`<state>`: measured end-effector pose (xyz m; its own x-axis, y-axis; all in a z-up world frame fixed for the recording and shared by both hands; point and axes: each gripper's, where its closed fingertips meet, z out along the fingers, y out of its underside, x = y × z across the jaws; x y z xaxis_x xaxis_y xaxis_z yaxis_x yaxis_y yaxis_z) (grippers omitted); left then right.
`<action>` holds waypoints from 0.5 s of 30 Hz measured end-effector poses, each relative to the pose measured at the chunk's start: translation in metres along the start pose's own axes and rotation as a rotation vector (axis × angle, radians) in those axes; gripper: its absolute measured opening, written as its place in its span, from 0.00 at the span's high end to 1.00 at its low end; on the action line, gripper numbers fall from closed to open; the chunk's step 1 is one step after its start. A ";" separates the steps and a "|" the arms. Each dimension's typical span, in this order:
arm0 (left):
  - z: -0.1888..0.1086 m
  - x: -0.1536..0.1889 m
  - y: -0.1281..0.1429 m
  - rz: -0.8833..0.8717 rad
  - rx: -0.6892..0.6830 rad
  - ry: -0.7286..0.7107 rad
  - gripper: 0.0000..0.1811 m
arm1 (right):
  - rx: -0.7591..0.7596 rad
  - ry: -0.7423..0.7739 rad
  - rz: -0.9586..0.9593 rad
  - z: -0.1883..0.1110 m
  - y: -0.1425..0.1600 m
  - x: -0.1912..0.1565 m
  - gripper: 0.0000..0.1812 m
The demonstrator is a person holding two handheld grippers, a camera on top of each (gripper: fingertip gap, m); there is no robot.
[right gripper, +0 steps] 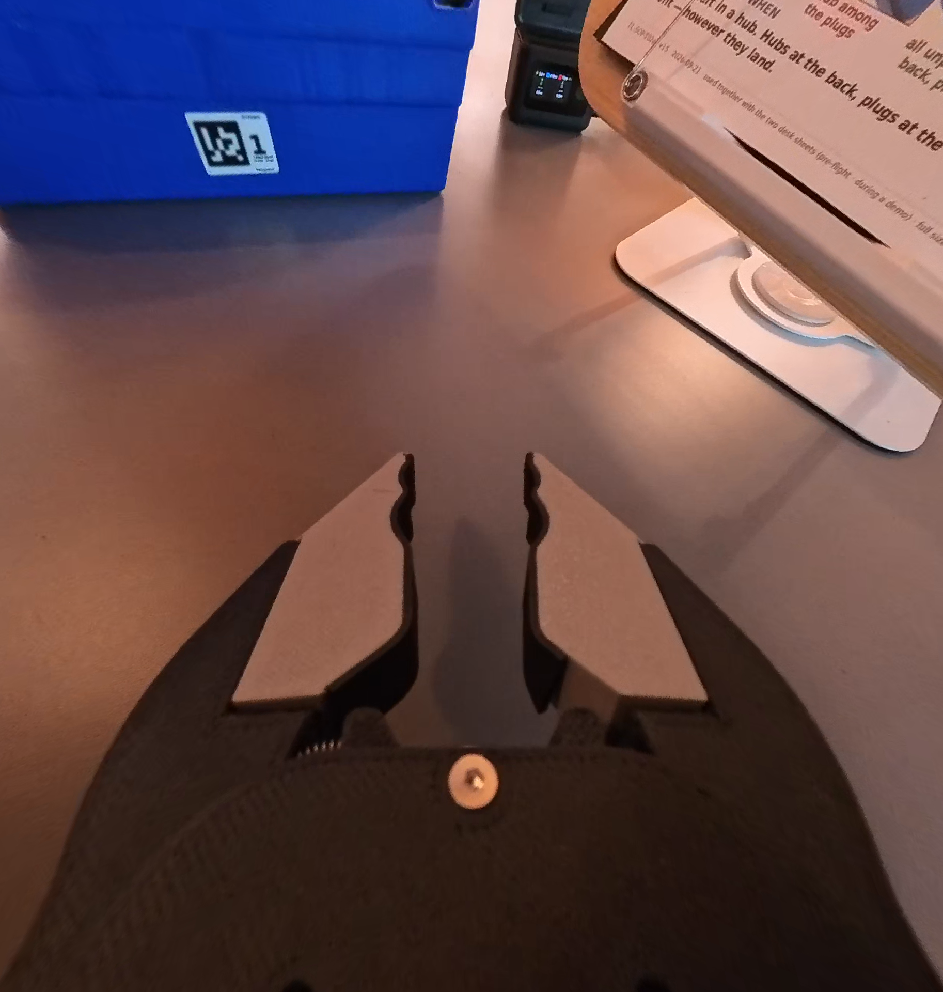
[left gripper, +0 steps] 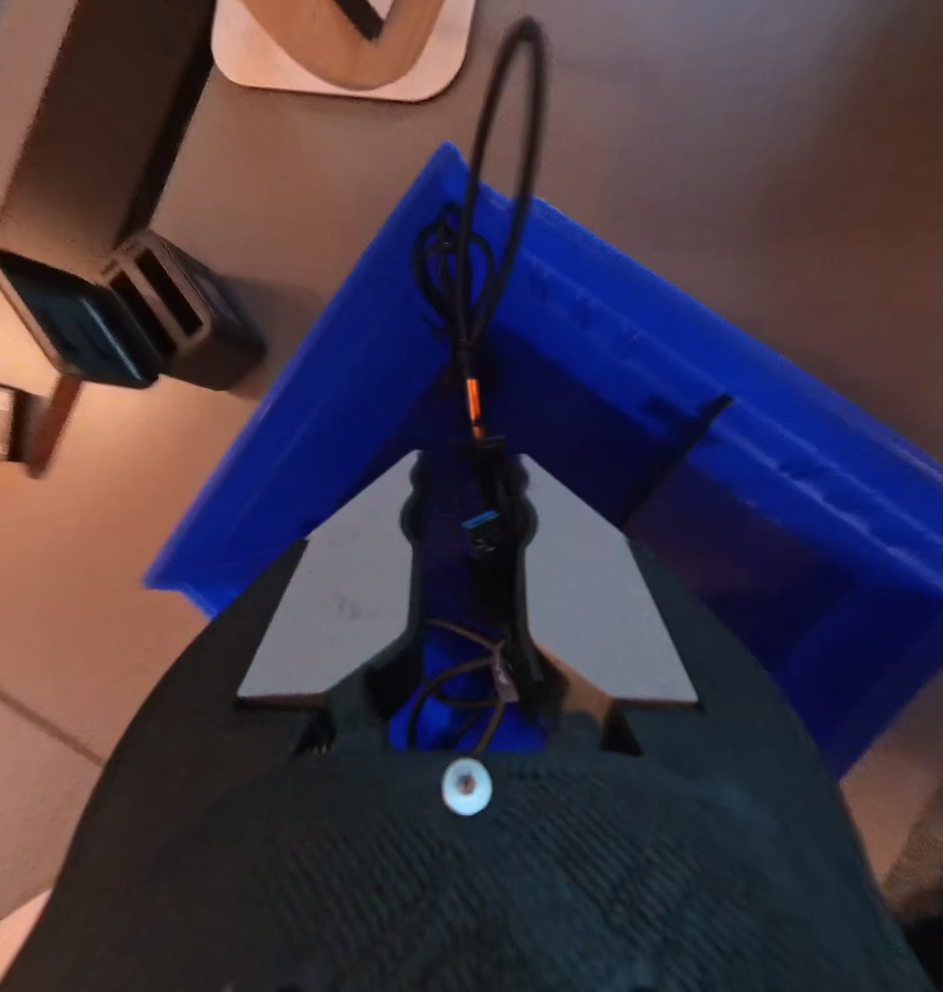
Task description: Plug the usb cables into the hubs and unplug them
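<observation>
In the left wrist view my left gripper [left gripper: 469, 461] hangs over the corner of a blue bin [left gripper: 351, 349], pointing down into it. Its jaws stand apart. A black USB piece with a blue insert [left gripper: 483, 523] lies in the gap, close to the right finger, and blue bin shows between it and the left finger. Its black cable [left gripper: 504, 134] has an orange sleeve [left gripper: 474, 405] and loops up past the bin's corner. More black cable [left gripper: 458, 671] lies coiled lower down in the bin. My right gripper [right gripper: 469, 467] is open and empty above the brown table [right gripper: 244, 376]. The picture is blurred.
The blue bin [right gripper: 217, 80], with a white marker label [right gripper: 233, 142], stands at the far left in the right wrist view. A black device with a small screen [right gripper: 547, 80] stands behind. A tilted sign on a white base [right gripper: 780, 333] is on the right. A blurred dark block with two openings [left gripper: 153, 306] is left of the bin. My hands' fingertips stand some 30 centimetres from each other.
</observation>
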<state>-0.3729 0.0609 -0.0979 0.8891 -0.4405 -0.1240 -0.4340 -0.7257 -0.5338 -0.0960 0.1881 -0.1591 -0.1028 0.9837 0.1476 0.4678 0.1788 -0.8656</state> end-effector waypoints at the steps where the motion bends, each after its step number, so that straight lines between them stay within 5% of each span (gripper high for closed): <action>1: 0.002 -0.001 0.000 -0.039 0.019 0.018 0.81 | -0.006 -0.002 -0.001 0.001 0.001 0.000 0.79; 5: 0.004 -0.011 0.002 -0.089 0.028 -0.001 0.69 | -0.037 -0.005 -0.022 0.004 0.004 -0.003 0.80; 15: -0.038 -0.045 -0.050 -0.151 0.157 -0.184 0.77 | -0.044 0.000 -0.039 0.005 0.005 -0.004 0.80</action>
<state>-0.3964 0.0966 -0.0339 0.9596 -0.2201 -0.1753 -0.2798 -0.6784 -0.6793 -0.0974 0.1853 -0.1661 -0.1216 0.9760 0.1808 0.5018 0.2176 -0.8372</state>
